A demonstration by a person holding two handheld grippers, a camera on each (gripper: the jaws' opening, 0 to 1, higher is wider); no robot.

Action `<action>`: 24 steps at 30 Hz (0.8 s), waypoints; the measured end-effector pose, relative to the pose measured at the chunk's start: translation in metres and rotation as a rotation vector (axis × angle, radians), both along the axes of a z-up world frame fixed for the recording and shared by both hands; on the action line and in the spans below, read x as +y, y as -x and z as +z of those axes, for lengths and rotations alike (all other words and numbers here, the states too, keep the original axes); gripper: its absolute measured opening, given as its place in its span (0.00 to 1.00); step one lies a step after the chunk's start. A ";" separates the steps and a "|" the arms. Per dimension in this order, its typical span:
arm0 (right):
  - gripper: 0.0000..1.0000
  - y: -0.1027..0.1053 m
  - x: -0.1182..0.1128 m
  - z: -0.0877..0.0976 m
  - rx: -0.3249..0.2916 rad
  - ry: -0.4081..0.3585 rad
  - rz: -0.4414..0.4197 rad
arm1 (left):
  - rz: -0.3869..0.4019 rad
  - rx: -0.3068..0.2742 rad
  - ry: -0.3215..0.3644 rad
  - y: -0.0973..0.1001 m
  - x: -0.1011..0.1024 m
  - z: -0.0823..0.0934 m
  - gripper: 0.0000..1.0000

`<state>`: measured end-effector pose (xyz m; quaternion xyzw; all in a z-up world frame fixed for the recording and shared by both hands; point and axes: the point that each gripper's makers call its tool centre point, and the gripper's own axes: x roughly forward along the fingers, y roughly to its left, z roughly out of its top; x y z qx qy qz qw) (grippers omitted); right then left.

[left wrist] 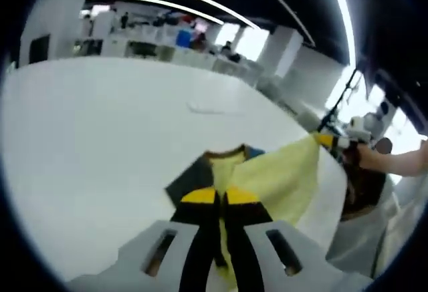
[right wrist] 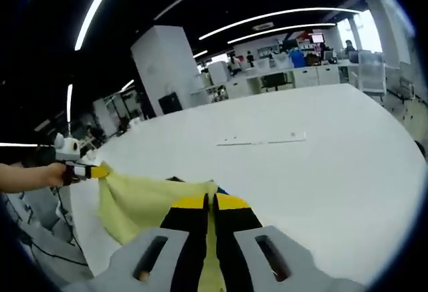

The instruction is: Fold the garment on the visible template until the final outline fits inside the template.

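A pale yellow garment (left wrist: 281, 178) with a dark collar (left wrist: 224, 153) hangs stretched between both grippers above the white table (left wrist: 100, 145). My left gripper (left wrist: 221, 195) is shut on one edge of the cloth, which runs down between its yellow-tipped jaws. Its far corner is pinched by the right gripper (left wrist: 329, 139), held by a hand (left wrist: 394, 162). In the right gripper view, the right gripper (right wrist: 210, 202) is shut on the garment (right wrist: 144, 202), and the left gripper (right wrist: 90, 170) grips the opposite corner. A faint template mark (right wrist: 261, 139) lies farther out on the table (right wrist: 321, 172).
The table's edge (left wrist: 338, 205) drops off near the person, with a dark stand and cables (right wrist: 40, 238) below. Office desks and white pillars (right wrist: 167, 65) stand far behind the table. The faint mark (left wrist: 214, 109) lies beyond the garment.
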<state>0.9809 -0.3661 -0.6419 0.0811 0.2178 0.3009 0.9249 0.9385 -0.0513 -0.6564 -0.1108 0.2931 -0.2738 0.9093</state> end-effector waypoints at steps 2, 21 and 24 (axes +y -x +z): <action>0.03 -0.004 0.000 0.001 -0.002 0.000 -0.004 | -0.006 -0.008 -0.004 -0.006 0.001 0.002 0.00; 0.03 -0.036 0.004 0.000 -0.007 0.021 -0.009 | -0.061 -0.023 -0.059 -0.041 0.003 0.000 0.00; 0.03 -0.038 0.006 0.001 -0.007 0.021 -0.011 | -0.062 -0.023 -0.065 -0.047 0.004 -0.001 0.00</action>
